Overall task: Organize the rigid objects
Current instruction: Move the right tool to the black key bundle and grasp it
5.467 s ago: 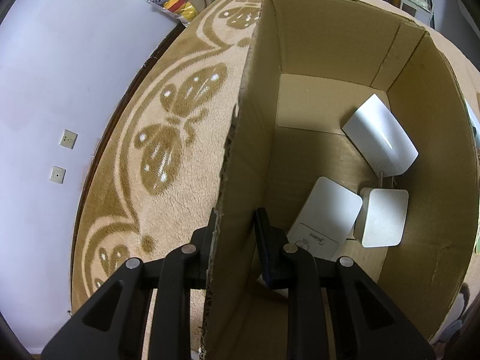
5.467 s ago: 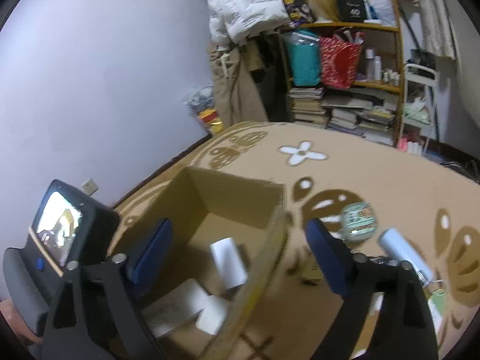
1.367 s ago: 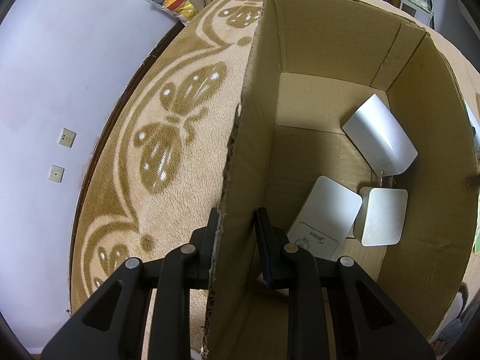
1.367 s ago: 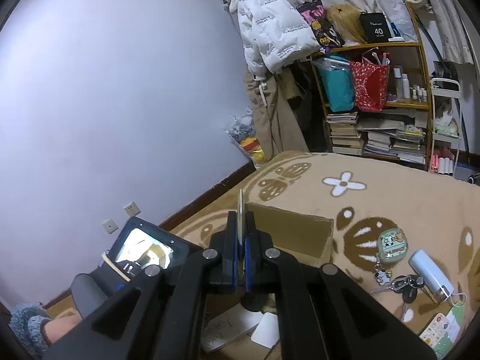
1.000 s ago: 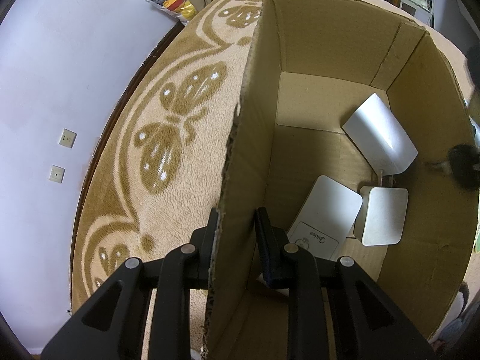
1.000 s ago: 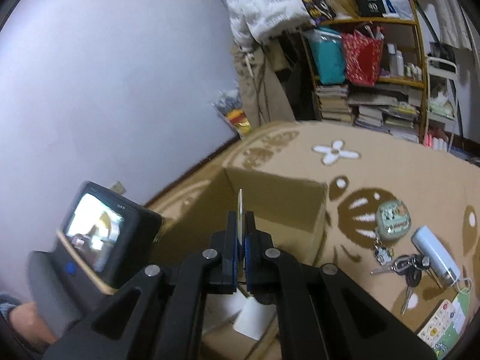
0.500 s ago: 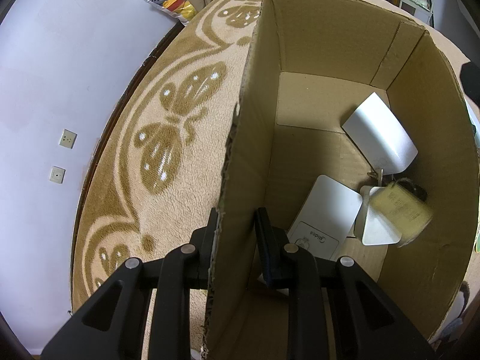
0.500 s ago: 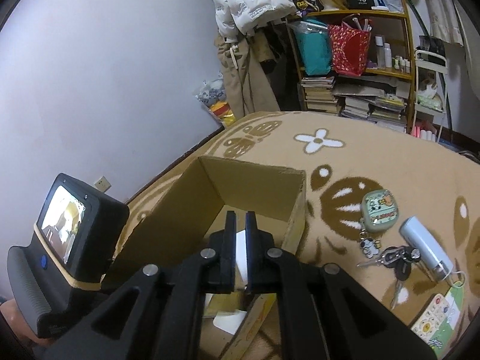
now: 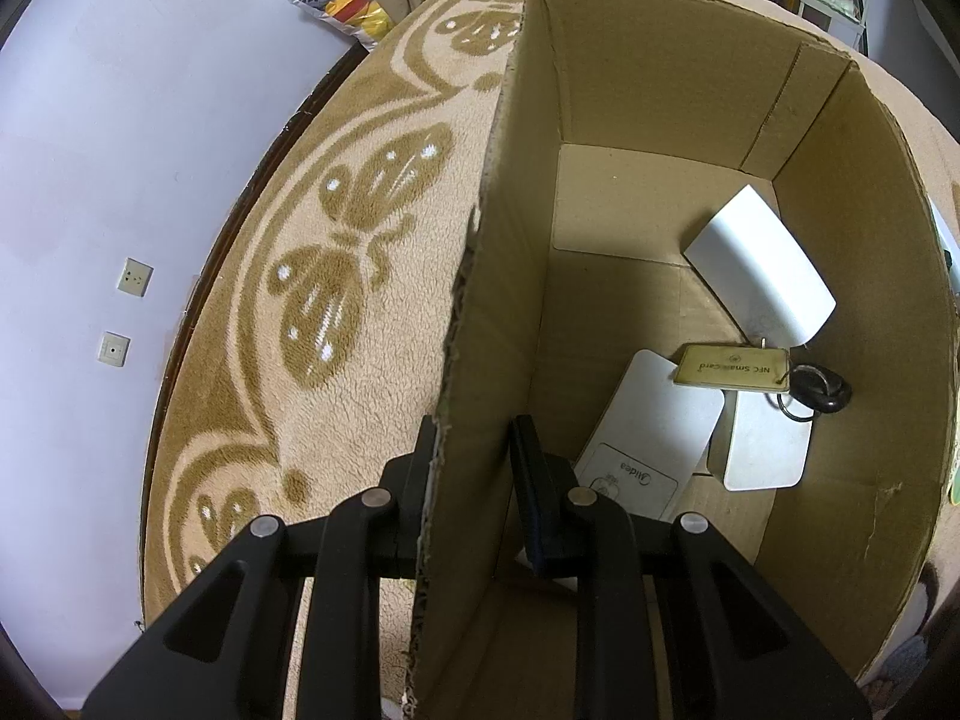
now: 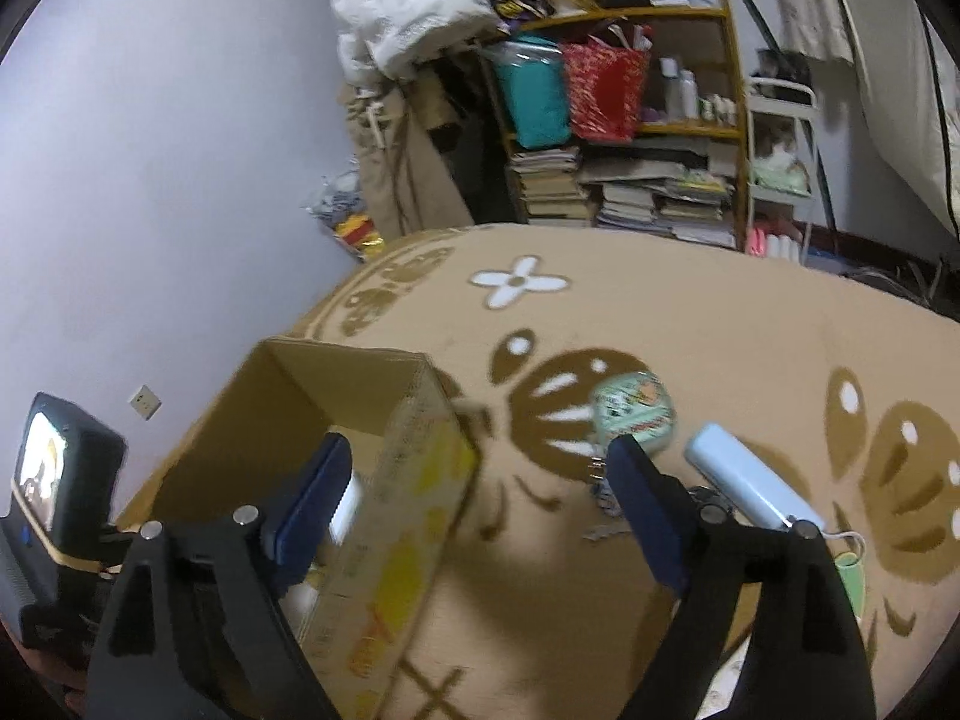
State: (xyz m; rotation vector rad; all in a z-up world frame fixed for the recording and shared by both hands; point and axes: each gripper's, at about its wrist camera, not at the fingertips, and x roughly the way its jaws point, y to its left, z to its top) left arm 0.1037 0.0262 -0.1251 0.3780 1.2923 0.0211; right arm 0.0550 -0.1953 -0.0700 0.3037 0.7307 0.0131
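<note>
1. Down at the near edge, the left gripper (image 9: 471, 450) has its fingers (image 9: 531, 462) clamped on the box (image 9: 660, 90), one pad outside and one inside its left wall.
2. Inside the box, just right of the inner finger, a white card (image 9: 654, 429) lies flat on the floor of the box.
3. Overlapping that card's far right corner is a tan tag (image 9: 729, 366) joined to a black fob (image 9: 819, 387) on a ring.
4. Beneath the tag and fob sits a second white card (image 9: 765, 450), and a third (image 9: 759, 267) leans against the right wall, farther off.
5. Meanwhile the right gripper (image 10: 480, 501) is opening wide; nothing is pressed between its fingers (image 10: 645, 504), which straddle the box's right wall.
6. Right of the box, on the rug (image 10: 690, 324), lie a round green pouch (image 10: 633, 411), a pale blue tube (image 10: 750, 489) and, blurred, some keys (image 10: 603, 501).
7. Far beyond the rug stands a crowded shelf (image 10: 624, 120).
</note>
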